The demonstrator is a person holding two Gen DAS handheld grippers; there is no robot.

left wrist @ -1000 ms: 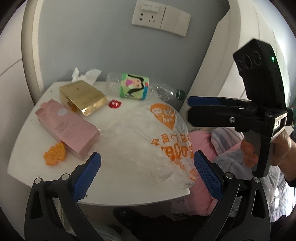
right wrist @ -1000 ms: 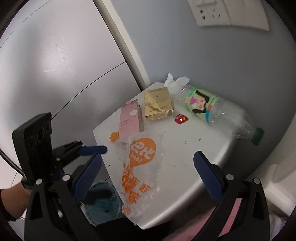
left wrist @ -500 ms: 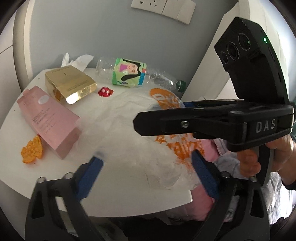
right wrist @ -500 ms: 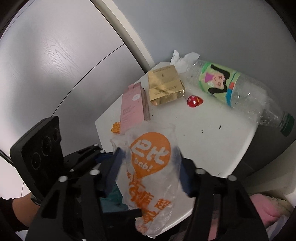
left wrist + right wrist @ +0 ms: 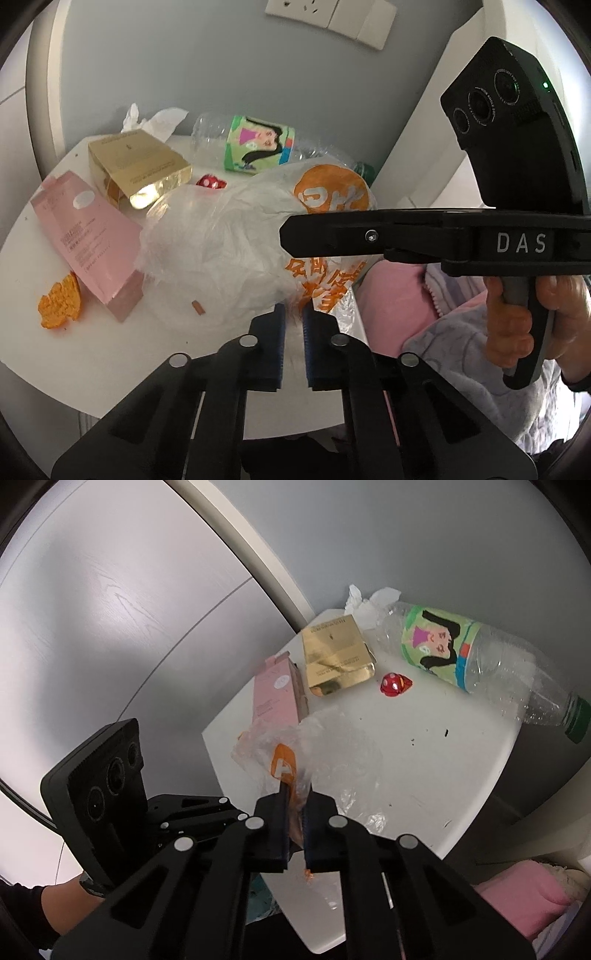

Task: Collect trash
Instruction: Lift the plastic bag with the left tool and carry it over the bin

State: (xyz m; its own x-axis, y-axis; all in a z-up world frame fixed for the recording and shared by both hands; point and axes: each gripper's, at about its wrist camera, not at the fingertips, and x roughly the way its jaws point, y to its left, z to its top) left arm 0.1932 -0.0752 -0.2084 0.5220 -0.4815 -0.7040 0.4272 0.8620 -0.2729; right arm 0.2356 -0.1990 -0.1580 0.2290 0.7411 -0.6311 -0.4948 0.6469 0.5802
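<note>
A clear plastic bag (image 5: 236, 236) with orange print lies on the white table (image 5: 177, 343). My left gripper (image 5: 293, 314) is shut on the bag's near edge. My right gripper (image 5: 296, 801) is shut on another part of the bag (image 5: 332, 753); its black body crosses the left wrist view (image 5: 369, 236). Trash on the table: a crushed plastic bottle (image 5: 258, 147) with a green label, a gold box (image 5: 136, 162), a pink box (image 5: 88, 236), a red wrapper (image 5: 210, 182), an orange peel piece (image 5: 61, 302) and a white tissue (image 5: 155, 118).
A grey wall with a socket plate (image 5: 328, 14) stands behind the table. Pink and grey bedding (image 5: 424, 306) lies to the right of the table. A grey cabinet door (image 5: 92, 609) is on the left. The left gripper's camera body (image 5: 103, 775) sits low left.
Both grippers closed from wide open onto the plastic bag. The right gripper moved in over the table, and the bag bunched up and lifted between them.
</note>
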